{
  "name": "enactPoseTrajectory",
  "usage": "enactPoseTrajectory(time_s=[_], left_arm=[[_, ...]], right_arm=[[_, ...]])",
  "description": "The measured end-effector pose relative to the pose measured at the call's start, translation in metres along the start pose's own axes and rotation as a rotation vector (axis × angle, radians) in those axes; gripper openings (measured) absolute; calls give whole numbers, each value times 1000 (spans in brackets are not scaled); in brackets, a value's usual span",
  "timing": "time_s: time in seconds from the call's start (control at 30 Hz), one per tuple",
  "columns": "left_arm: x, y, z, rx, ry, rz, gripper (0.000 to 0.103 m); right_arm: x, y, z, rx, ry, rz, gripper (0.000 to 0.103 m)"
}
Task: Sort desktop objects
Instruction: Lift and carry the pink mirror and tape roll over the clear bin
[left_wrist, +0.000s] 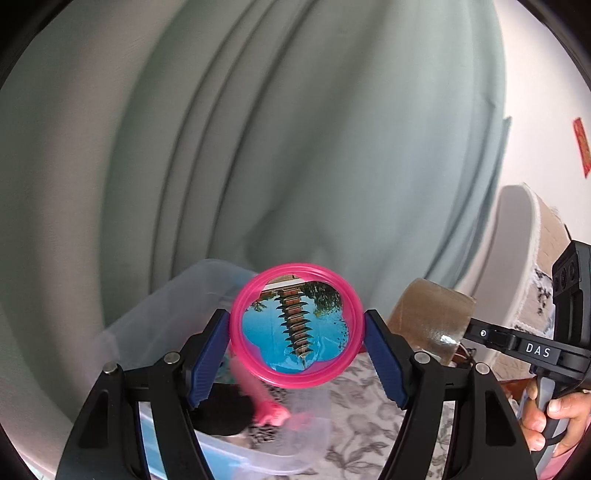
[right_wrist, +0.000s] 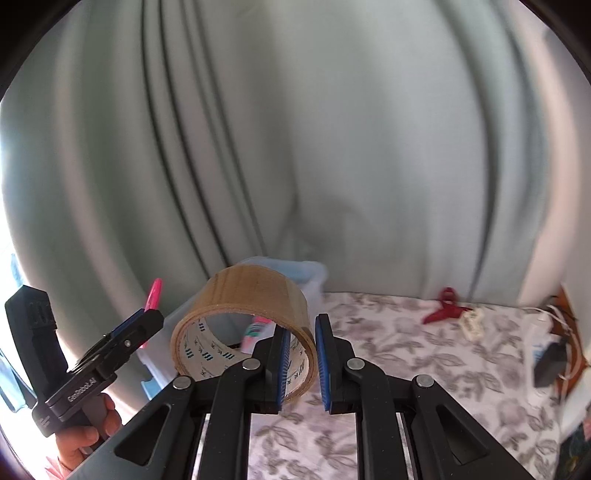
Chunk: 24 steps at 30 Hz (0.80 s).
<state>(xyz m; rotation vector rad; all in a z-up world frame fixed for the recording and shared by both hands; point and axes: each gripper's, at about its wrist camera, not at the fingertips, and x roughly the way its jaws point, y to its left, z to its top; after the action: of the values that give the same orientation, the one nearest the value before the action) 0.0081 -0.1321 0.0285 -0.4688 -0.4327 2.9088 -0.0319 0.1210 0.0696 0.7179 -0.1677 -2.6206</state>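
My left gripper (left_wrist: 297, 325) is shut on a round pink hand mirror (left_wrist: 295, 332) with a blue pagoda picture on its face. Both blue pads press its rim, and its pink handle (left_wrist: 258, 395) hangs down, blurred. It hovers over a clear plastic bin (left_wrist: 166, 314). My right gripper (right_wrist: 303, 326) is shut on the wall of a brown tape roll (right_wrist: 240, 295), held up off the floral tablecloth (right_wrist: 388, 354). In the left wrist view the tape roll (left_wrist: 424, 314) and right gripper (left_wrist: 476, 332) are at the right. The right wrist view shows the left gripper (right_wrist: 147, 317) at the left.
The clear bin (right_wrist: 303, 273) stands at the table's back by a grey-green curtain (right_wrist: 295, 147), with a pink-and-teal item (right_wrist: 255, 332) inside. A red hair claw (right_wrist: 445, 304), a white item (right_wrist: 471, 321) and a dark object (right_wrist: 550, 362) lie at the right. A person's hand (left_wrist: 554, 424) holds the handle.
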Motion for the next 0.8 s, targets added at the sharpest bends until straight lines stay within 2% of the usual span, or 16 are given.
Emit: enactPoseTrajectory(time_s=[0.2,0.4,0.8], left_arm=[[10,36,1,-57,16,52,74],[28,55,-4,-75,53,64,74],[55,72,-14,-68,120,82,74]], right_arm=[[43,20,3,-40,55,35,15],[79,36,0,-58,111,58,15],[119,45,-13,-75,170,92,15]])
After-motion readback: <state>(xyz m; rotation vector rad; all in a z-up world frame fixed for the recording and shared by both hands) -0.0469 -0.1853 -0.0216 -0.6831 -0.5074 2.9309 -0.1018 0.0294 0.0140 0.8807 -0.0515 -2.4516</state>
